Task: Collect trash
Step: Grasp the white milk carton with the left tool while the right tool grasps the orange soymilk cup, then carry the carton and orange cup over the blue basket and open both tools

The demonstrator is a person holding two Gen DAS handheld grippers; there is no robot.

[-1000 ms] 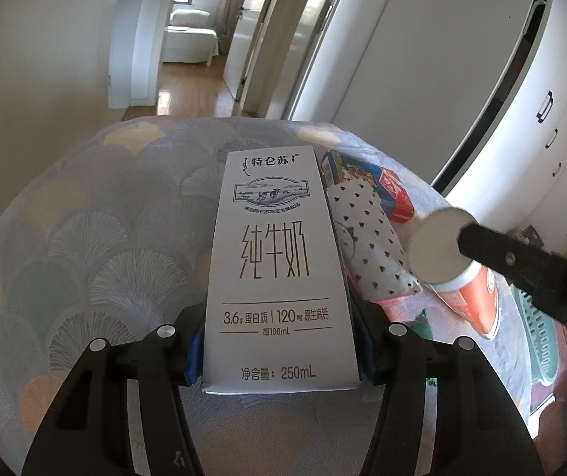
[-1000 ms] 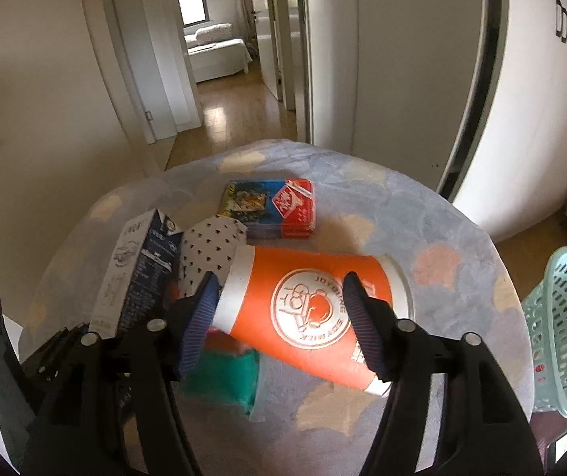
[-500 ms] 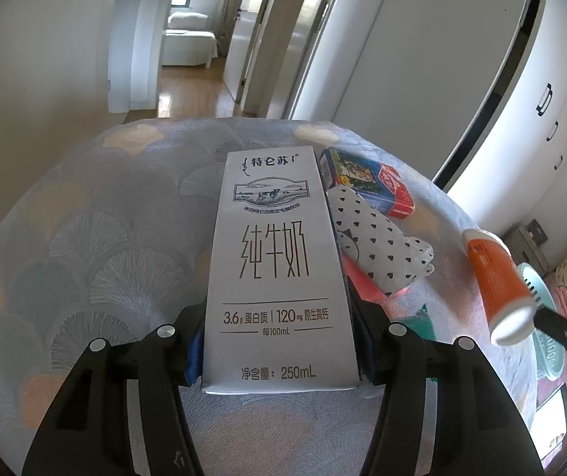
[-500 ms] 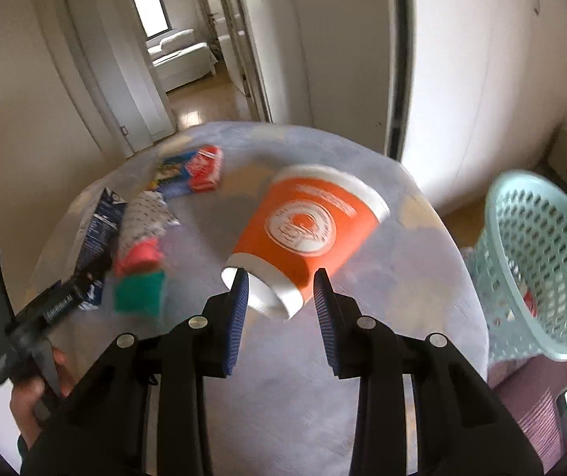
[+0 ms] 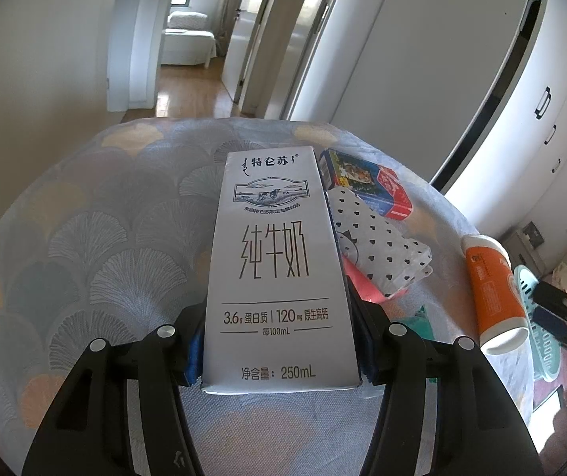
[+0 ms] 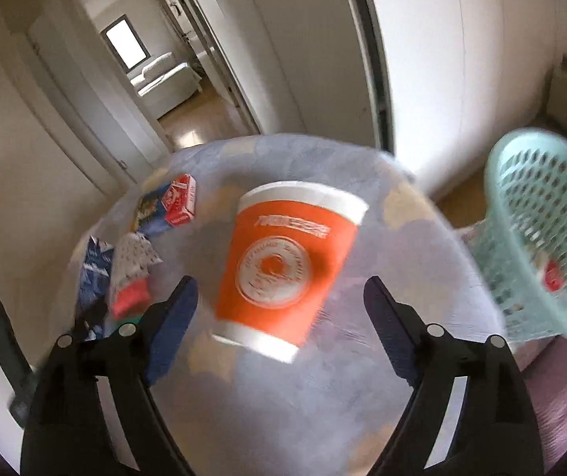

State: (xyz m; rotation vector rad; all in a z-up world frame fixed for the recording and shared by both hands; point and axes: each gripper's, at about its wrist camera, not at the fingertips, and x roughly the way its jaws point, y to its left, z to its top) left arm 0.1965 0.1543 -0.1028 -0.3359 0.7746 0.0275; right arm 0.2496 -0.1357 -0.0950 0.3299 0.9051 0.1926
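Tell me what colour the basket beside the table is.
Pale teal, with a perforated wall; the basket shows best in the right wrist view.

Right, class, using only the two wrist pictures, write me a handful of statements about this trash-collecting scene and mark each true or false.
1. The left tongs grip a white milk carton. True.
2. The right tongs are clamped on the orange cup. False: they stand wide open, and neither finger touches the cup.
3. The basket is pale teal with perforated walls. True.
4. In the left wrist view, the dotted wrapper lies left of the milk carton. False: it lies on the carton's right.
5. The basket holds nothing. False: something red shows inside it.
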